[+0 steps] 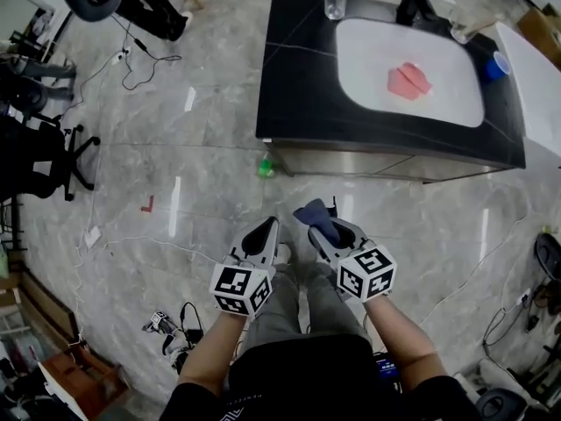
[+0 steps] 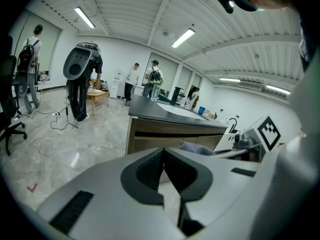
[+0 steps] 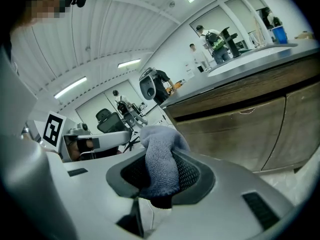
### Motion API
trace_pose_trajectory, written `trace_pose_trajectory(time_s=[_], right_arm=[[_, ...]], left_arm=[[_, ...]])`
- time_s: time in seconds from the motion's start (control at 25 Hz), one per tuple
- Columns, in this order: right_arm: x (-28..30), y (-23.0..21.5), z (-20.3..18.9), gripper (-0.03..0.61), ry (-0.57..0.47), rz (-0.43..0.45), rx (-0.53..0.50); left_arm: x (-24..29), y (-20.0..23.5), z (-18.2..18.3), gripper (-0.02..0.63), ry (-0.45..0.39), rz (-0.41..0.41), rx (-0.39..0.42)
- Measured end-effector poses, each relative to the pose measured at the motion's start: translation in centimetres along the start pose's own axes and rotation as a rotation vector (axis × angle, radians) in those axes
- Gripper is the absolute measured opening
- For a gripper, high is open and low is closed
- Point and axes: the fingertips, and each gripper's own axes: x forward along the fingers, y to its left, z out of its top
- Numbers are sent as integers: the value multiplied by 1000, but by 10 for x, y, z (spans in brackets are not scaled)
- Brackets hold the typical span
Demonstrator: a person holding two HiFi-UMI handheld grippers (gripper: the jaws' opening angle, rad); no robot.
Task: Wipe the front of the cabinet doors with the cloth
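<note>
A blue-grey cloth [image 3: 161, 159] sits bunched between the jaws of my right gripper [image 3: 161, 168], which is shut on it; from the head view the cloth [image 1: 316, 215] sticks out of that gripper [image 1: 323, 222]. My left gripper [image 2: 163, 169] is shut with nothing in it and hangs beside the right one [image 1: 266, 232]. The wooden cabinet doors [image 3: 250, 129] stand ahead under a dark countertop [image 1: 302, 77], some way off from both grippers. In the left gripper view the cabinet front [image 2: 170, 136] is seen beyond the jaws.
A white inset sink [image 1: 412, 60] holds a pink cloth [image 1: 408, 81]. A glass [image 1: 335, 0] and a blue cup [image 1: 497, 63] stand on the counter. A green object [image 1: 265, 167] lies by the cabinet's corner. Cables, office chairs and people are off to the left.
</note>
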Motion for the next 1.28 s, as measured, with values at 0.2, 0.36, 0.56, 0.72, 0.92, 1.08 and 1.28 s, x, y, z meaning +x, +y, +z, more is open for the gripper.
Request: trace_pose_trajectory(time_s=[0.2, 0.36, 0.56, 0.72, 0.92, 1.08, 1.28], right_arm=[[37, -3, 0, 123, 2, 11, -7], [66, 1, -1, 123, 6, -2, -14], [97, 5, 1, 123, 11, -15, -27], [115, 3, 2, 123, 22, -34, -38], [133, -2, 6, 123, 16, -76, -33], [143, -1, 11, 123, -1, -110, -50], [154, -9, 14, 123, -13, -122, -63]], left_arm=[[14, 29, -14, 9, 3, 17, -47], [25, 54, -16, 9, -23, 23, -70], [35, 84, -21, 9, -16, 9, -78], [44, 111, -19, 9, -21, 17, -102], [55, 125, -18, 9, -4, -36, -86], [60, 132, -21, 9, 21, -79, -63], [71, 140, -20, 9, 20, -101, -42]])
